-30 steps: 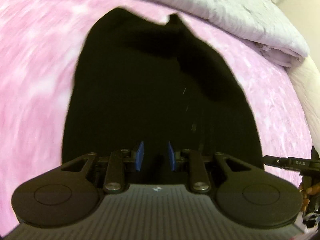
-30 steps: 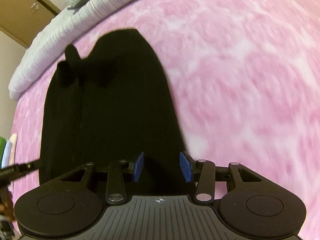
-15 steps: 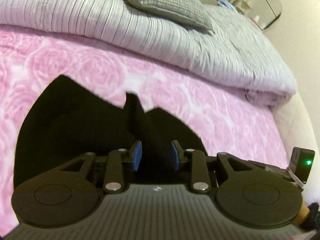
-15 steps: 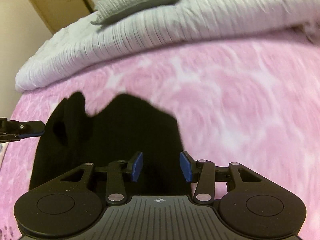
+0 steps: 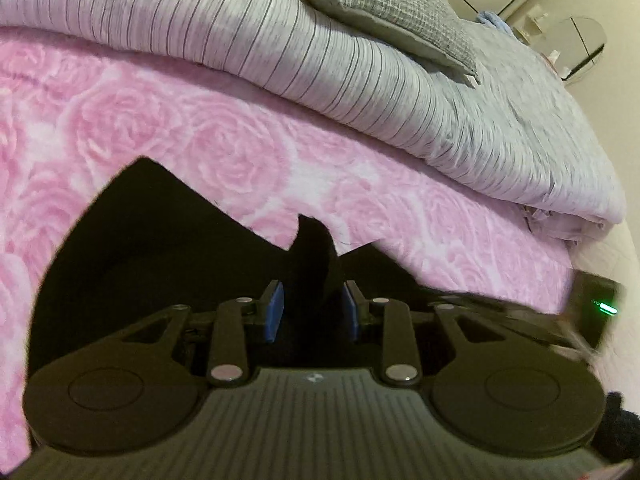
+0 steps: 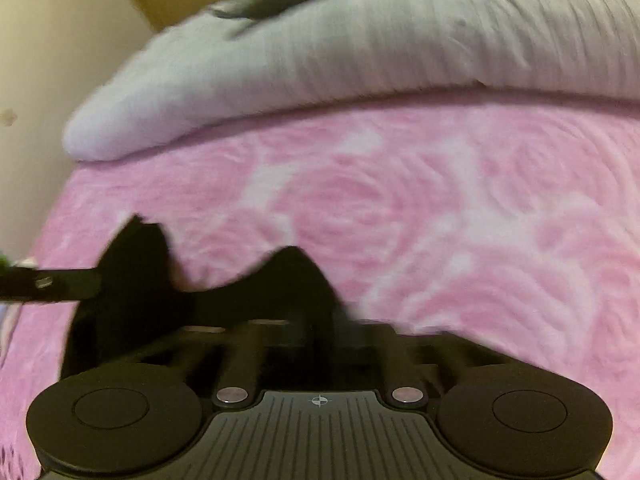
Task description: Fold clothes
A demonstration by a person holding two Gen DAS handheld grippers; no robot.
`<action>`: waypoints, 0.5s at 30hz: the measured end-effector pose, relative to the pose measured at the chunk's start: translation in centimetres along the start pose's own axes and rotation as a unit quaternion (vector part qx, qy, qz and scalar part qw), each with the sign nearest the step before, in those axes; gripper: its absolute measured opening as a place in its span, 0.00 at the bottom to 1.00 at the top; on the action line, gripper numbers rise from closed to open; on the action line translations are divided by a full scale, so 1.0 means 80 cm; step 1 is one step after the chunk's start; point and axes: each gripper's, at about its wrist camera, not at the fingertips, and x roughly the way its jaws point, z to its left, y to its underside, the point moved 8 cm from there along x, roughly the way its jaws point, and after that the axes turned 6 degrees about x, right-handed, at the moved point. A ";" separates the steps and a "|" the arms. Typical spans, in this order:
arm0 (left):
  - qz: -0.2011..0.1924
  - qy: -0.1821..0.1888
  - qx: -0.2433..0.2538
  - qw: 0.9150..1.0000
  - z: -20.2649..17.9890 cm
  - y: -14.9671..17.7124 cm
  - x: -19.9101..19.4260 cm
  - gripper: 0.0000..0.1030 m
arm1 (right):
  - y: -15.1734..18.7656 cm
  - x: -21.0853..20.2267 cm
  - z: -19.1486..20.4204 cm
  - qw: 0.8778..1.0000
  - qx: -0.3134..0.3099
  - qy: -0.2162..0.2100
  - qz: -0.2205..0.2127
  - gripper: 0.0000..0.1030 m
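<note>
Black garment (image 5: 160,280) — lies on the pink rose blanket (image 5: 200,140) of the bed, at 6 o'clock in both views; a second ago it filled most of each view, now only its far edge shows.

Left tongs (image 5: 310,314) — spread, a raised fold of the garment between the blue pads, as half a second ago.

Right tongs (image 6: 316,332) — blurred, closing on a peak of garment; earlier wide apart.

Grey duvet (image 5: 360,60) and pillow (image 5: 380,4) — 12 o'clock, newly in view.

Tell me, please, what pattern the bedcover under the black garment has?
Pink with large rose swirls; the bedcover shows best in the left wrist view.
</note>
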 end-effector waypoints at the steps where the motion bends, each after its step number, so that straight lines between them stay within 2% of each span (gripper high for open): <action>1: -0.005 0.000 0.004 1.000 0.004 -0.002 -0.005 0.26 | -0.006 -0.025 0.005 0.999 -0.014 -0.004 -0.033 0.08; 3: -0.020 -0.006 0.008 1.000 0.017 -0.007 -0.013 0.26 | -0.018 -0.089 -0.009 0.994 0.006 0.016 -0.109 0.08; 5: -0.030 -0.021 0.005 0.999 0.033 -0.012 -0.016 0.26 | -0.022 -0.130 -0.048 0.984 0.048 0.062 -0.157 0.09; 7: -0.034 -0.043 -0.005 0.998 0.051 -0.012 -0.015 0.26 | -0.011 -0.133 -0.102 0.973 0.089 0.137 -0.163 0.09; 8: -0.035 -0.052 -0.012 0.998 0.059 -0.012 -0.015 0.26 | -0.001 -0.122 -0.134 0.970 0.119 0.174 -0.123 0.09; 9: -0.037 -0.059 -0.017 0.997 0.067 -0.012 -0.014 0.26 | 0.008 -0.113 -0.158 0.967 0.157 0.182 -0.084 0.09; 10: -0.038 -0.065 -0.022 0.997 0.074 -0.012 -0.015 0.26 | 0.017 -0.110 -0.176 0.961 0.213 0.161 -0.066 0.09; 12: -0.045 -0.074 -0.031 0.996 0.091 -0.015 -0.020 0.26 | 0.024 -0.117 -0.188 0.948 0.293 0.093 -0.080 0.10; 14: -0.054 -0.082 -0.039 0.994 0.108 -0.019 -0.025 0.34 | 0.024 -0.118 -0.180 0.948 0.301 0.057 -0.082 0.31; 15: -0.056 -0.090 -0.042 0.993 0.117 -0.020 -0.026 0.36 | 0.023 -0.114 -0.175 0.952 0.292 0.053 -0.076 0.55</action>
